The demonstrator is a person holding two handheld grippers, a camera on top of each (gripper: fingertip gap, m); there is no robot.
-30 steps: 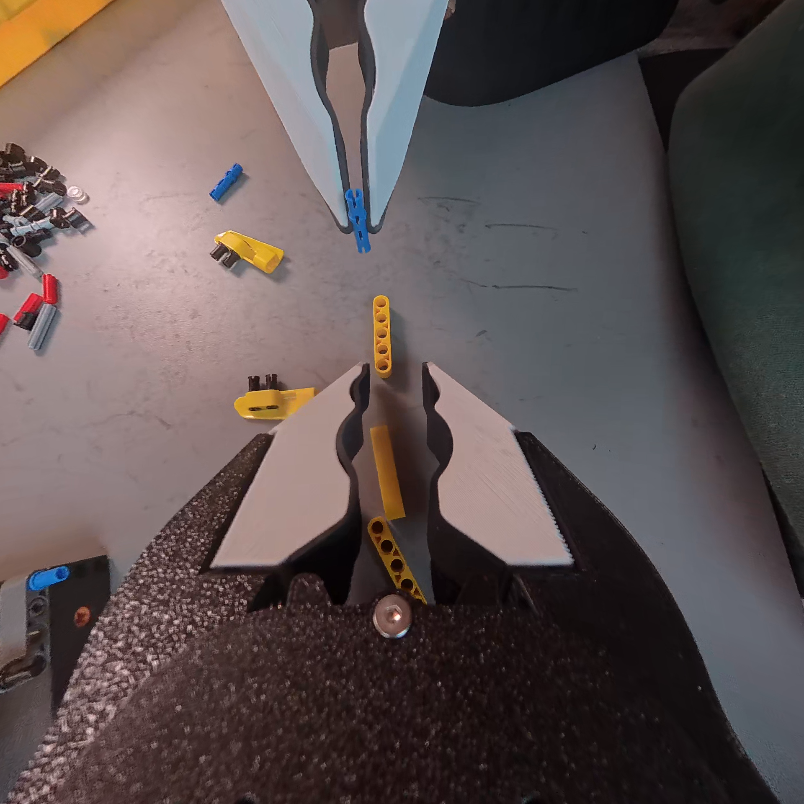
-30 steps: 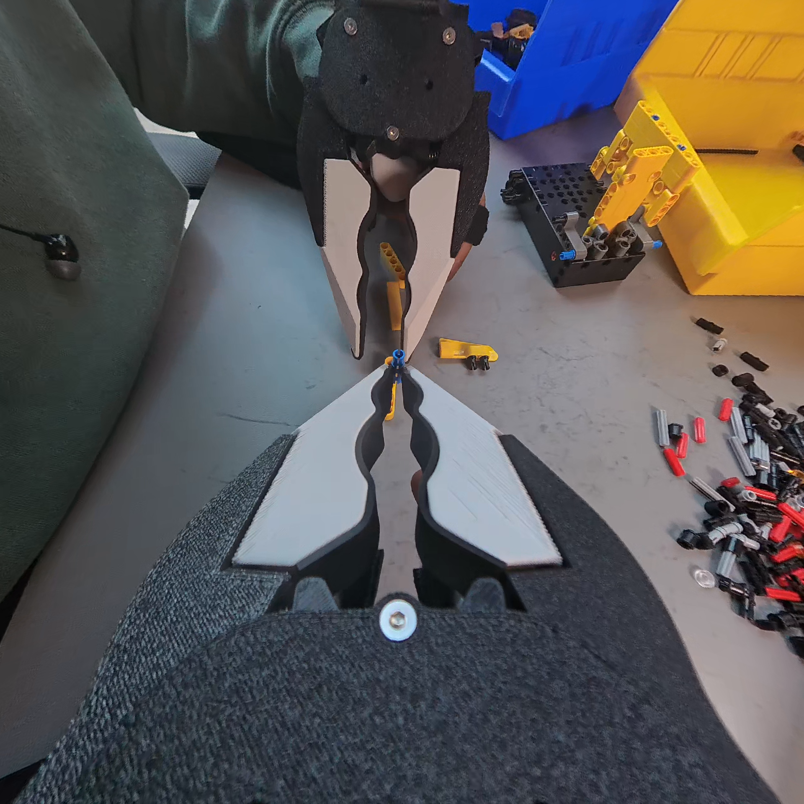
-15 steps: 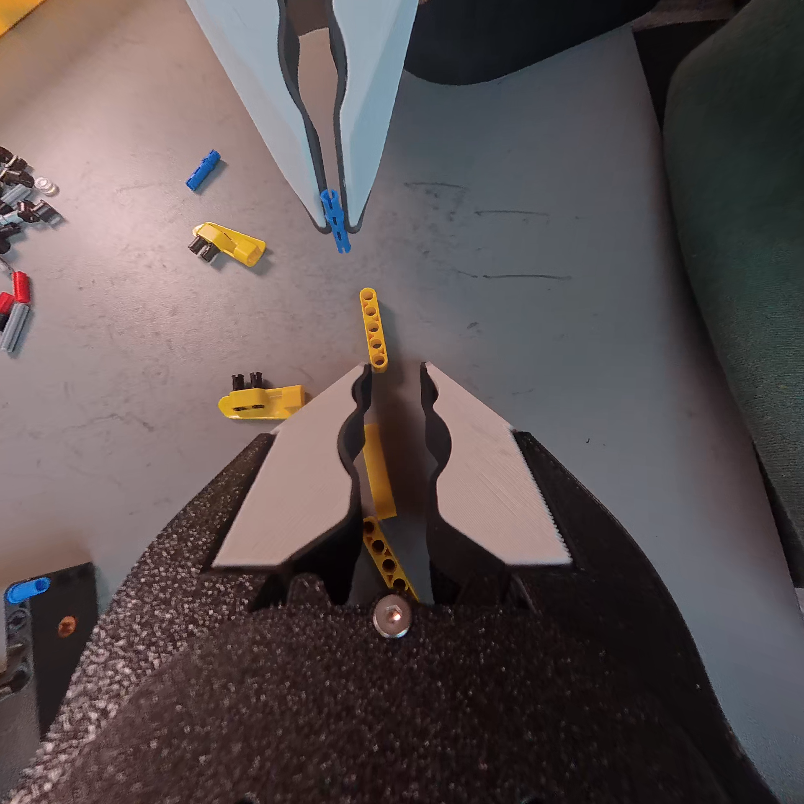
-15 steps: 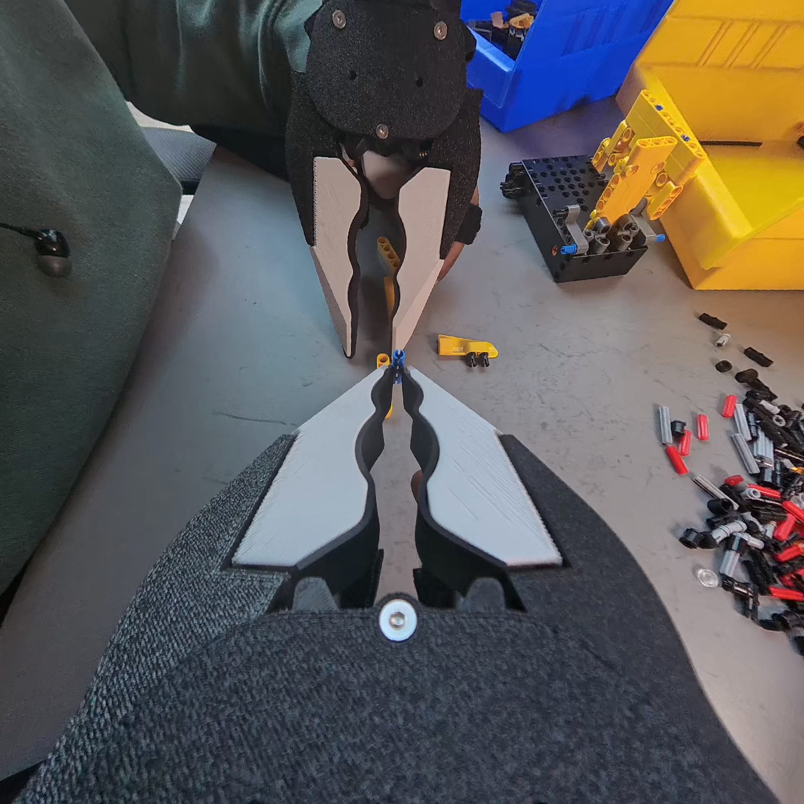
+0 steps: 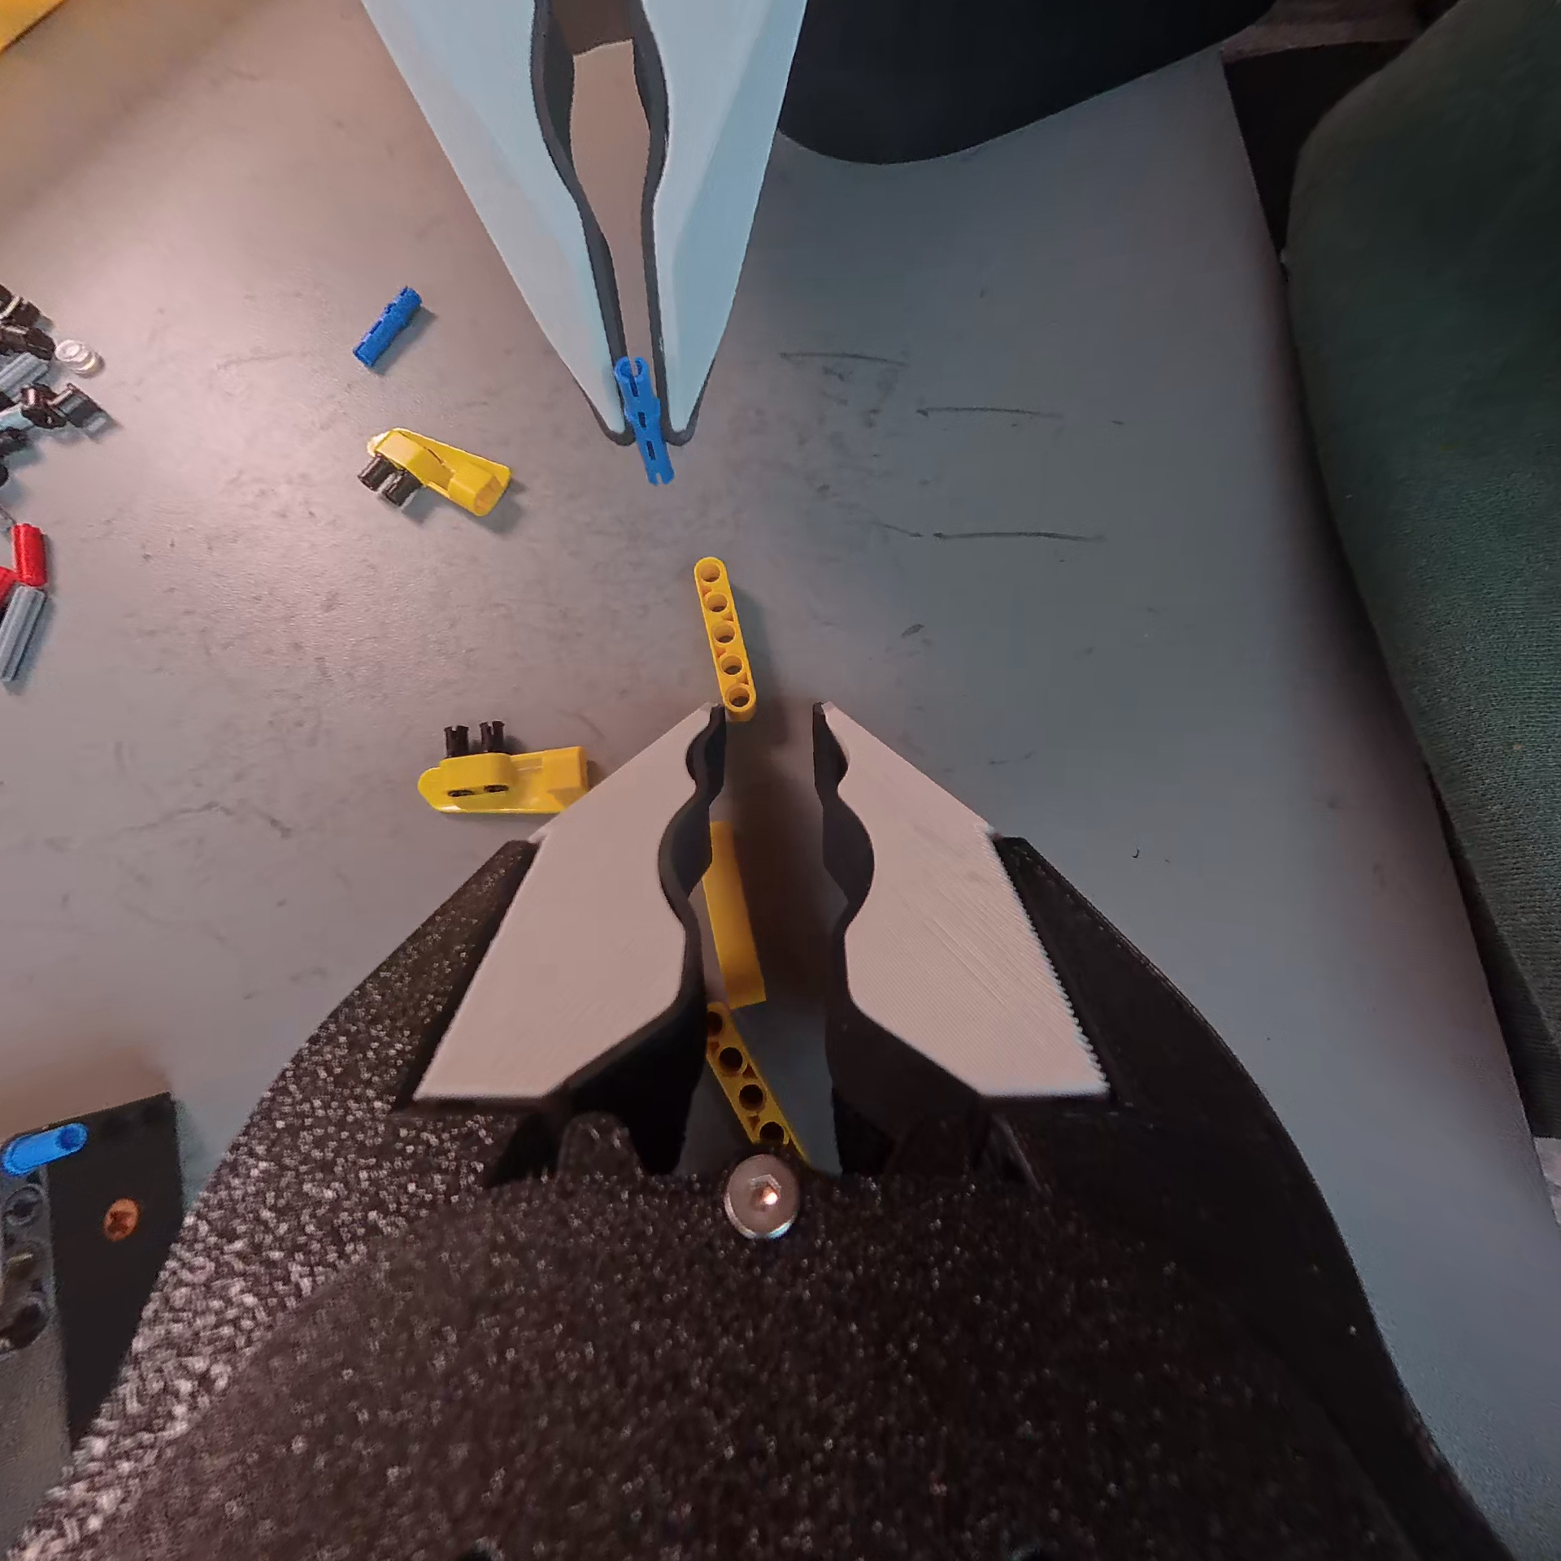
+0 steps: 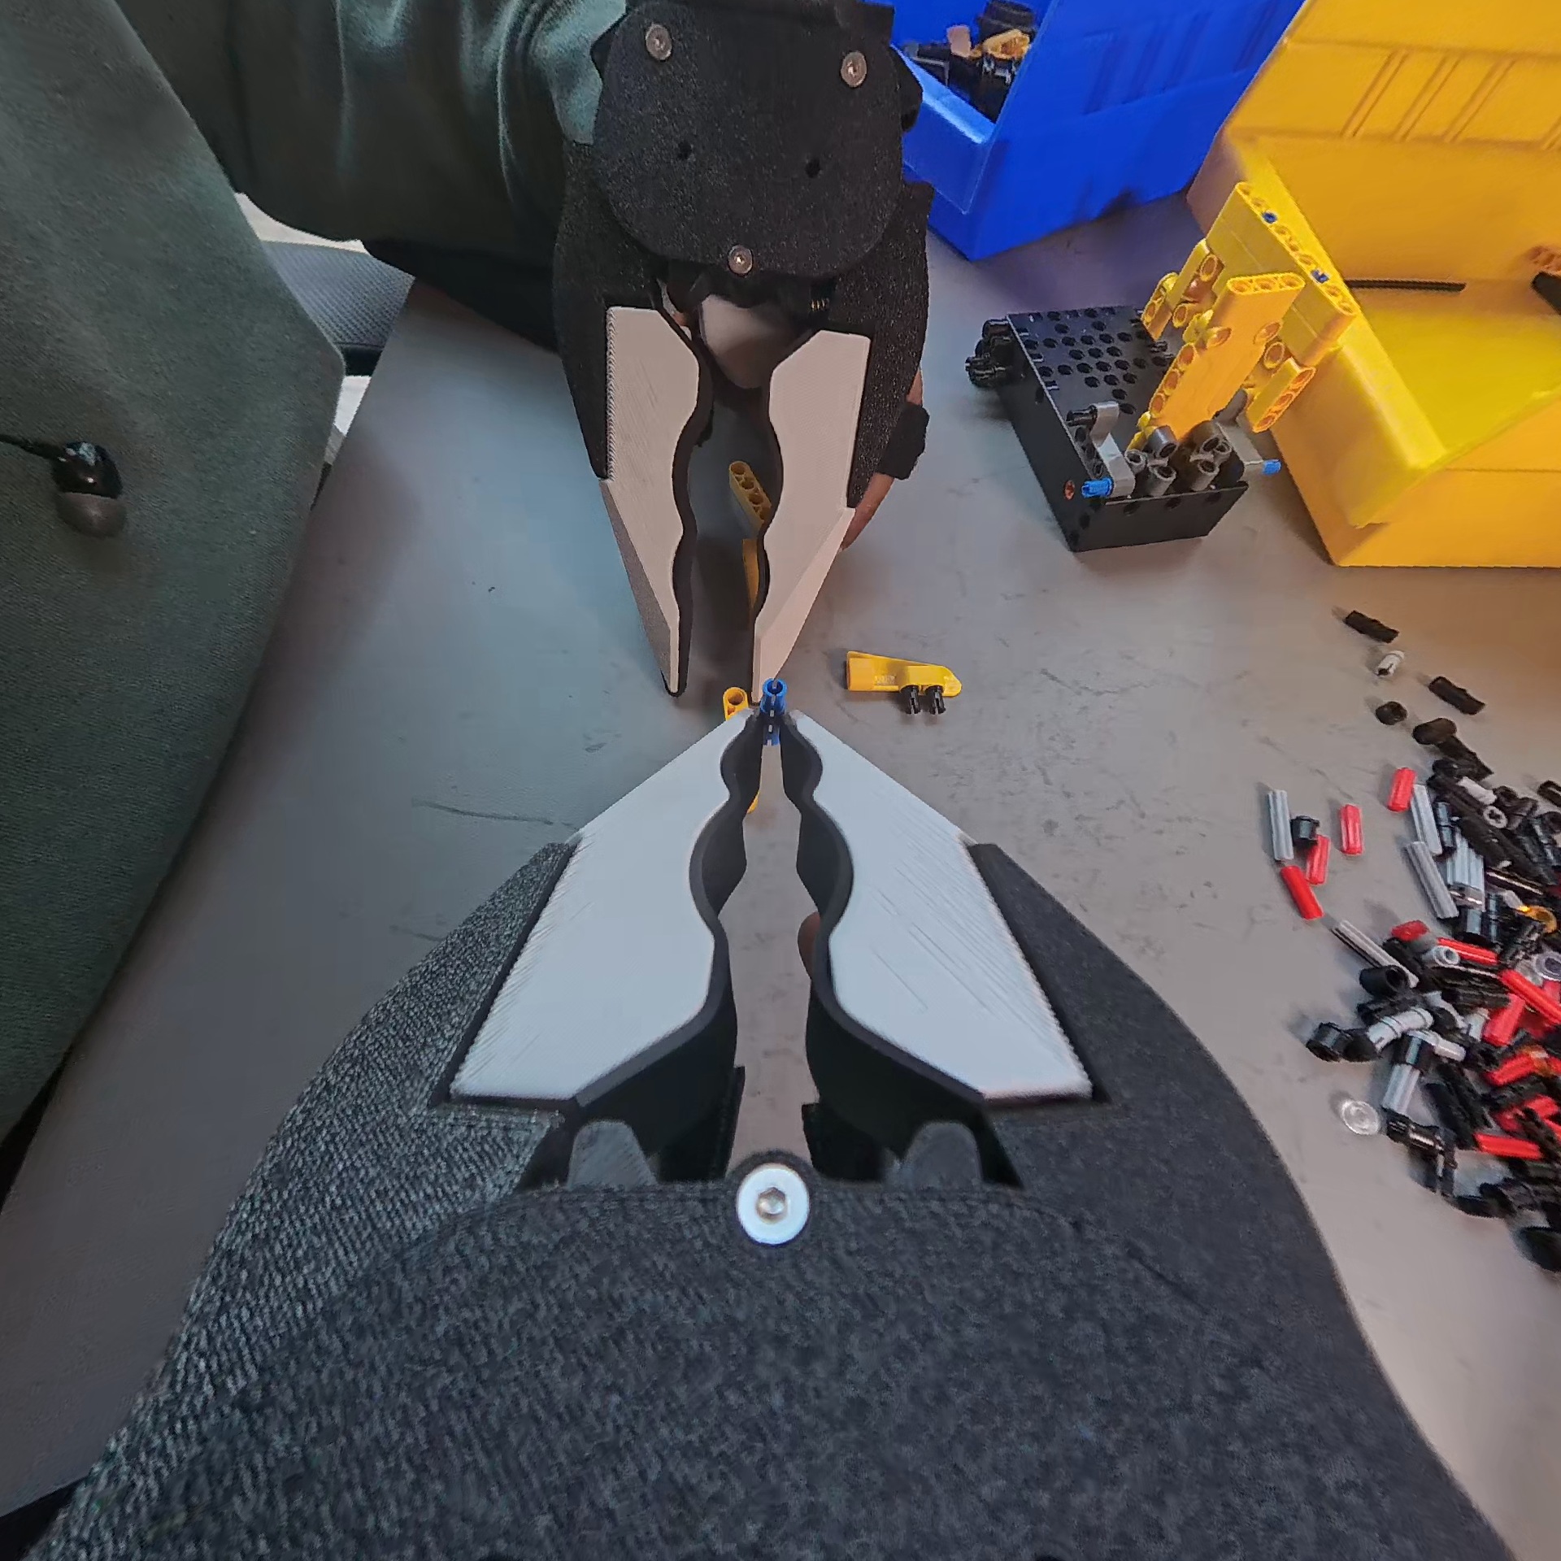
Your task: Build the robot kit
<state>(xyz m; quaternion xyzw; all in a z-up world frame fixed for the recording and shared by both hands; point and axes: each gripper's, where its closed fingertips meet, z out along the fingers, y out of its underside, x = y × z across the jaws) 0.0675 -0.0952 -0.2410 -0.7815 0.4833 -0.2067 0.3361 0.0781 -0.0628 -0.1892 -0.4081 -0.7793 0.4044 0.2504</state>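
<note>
Table: a grey, scuffed table (image 5: 1056,355) carried everything; a person's green sleeve (image 6: 363,110) came in over its far edge in the right wrist view.
Bins: a yellow bin (image 6: 1427,279) and a blue bin (image 6: 1090,110) stood at the table's far right in the right wrist view.
Black block: a black perforated block (image 6: 1098,439) with a yellow beam assembly (image 6: 1225,338) fixed on it sat just in front of the yellow bin.
Left gripper: the left gripper (image 5: 769,718) pointed forward and low over the table, its jaws parted with a clear gap. Between the fingers lay a bent yellow beam (image 5: 733,929), nearer the left finger; whether it touched that finger could not be told.
Right gripper: the right gripper (image 6: 770,718) faced the left one tip to tip, tilted down toward the table, its jaws pinched on a blue pin (image 6: 771,705) that stuck out past the fingertips.
Loose pile: a heap of black, grey and red pins (image 6: 1470,954) lay to the right in the right wrist view.
Straight beam: a yellow five-hole beam (image 5: 725,638) lay flat between the two grippers, one end just ahead of the left gripper's left fingertip.
Yellow connectors: two yellow pieces with black pins, one (image 5: 503,775) just beside the left gripper, the other (image 5: 439,471) farther off.
Spare pin: a second blue pin (image 5: 387,326) lay alone beyond them.
</note>
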